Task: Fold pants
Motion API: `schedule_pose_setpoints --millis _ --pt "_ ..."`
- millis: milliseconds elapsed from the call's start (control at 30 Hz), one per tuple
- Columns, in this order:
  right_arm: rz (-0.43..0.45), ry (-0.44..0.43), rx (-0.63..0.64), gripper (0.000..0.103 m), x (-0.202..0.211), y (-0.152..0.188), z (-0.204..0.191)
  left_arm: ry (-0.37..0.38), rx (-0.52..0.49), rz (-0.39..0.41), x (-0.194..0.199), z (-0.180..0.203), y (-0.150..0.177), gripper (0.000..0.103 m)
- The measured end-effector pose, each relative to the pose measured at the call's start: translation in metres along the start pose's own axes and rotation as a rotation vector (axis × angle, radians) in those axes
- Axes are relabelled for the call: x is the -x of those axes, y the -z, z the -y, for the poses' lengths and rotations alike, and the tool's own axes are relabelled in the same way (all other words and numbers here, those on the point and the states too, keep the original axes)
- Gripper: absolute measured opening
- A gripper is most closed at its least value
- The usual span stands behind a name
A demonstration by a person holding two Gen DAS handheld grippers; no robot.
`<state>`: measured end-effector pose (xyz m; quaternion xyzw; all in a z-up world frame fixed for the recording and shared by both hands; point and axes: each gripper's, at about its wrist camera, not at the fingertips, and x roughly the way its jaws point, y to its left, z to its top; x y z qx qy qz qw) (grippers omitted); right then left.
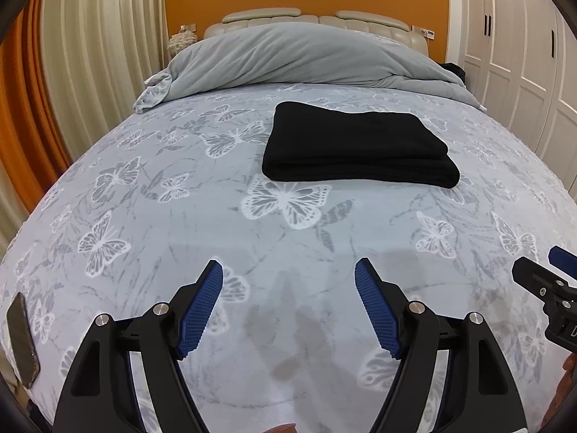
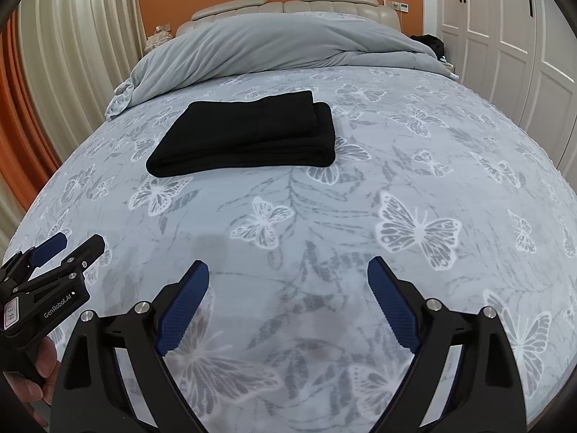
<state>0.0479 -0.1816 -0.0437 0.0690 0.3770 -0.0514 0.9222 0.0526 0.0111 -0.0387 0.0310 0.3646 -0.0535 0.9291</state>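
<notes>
Black pants [image 1: 357, 144] — soft knit, folded into a thick rectangle — lie mid-bed on the butterfly-print sheet [image 1: 180, 223], well beyond the left gripper [image 1: 288, 274] and right gripper [image 2: 288, 270], both wide-jawed, empty, with ribbed blue pads [image 1: 200, 310].

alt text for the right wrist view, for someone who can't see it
Folded black pants lie on a butterfly-print bedspread, beyond the open, empty right gripper. The left gripper shows at the left edge, and a grey duvet is bunched at the headboard.
</notes>
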Motion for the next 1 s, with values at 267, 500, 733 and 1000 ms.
schedule_pose_setpoints --millis 267,500,733,1000 --pt "0.001 0.004 0.000 0.087 0.0002 0.0004 -0.0014 -0.002 -0.007 0.002 -0.0003 0.0007 0.0011 0.073" --pt "0.000 0.004 -0.001 0.087 0.0002 0.0006 -0.0021 0.018 0.011 0.002 -0.0007 -0.0010 0.0024 0.073" --pt "0.000 0.005 -0.001 0.087 0.0008 0.0013 -0.0038 0.010 0.025 0.036 0.0026 -0.0032 0.0033 0.073" --pt "-0.002 0.006 -0.002 0.087 0.0008 0.0016 -0.0045 0.014 0.006 0.009 -0.0004 0.0016 0.0036 0.073"
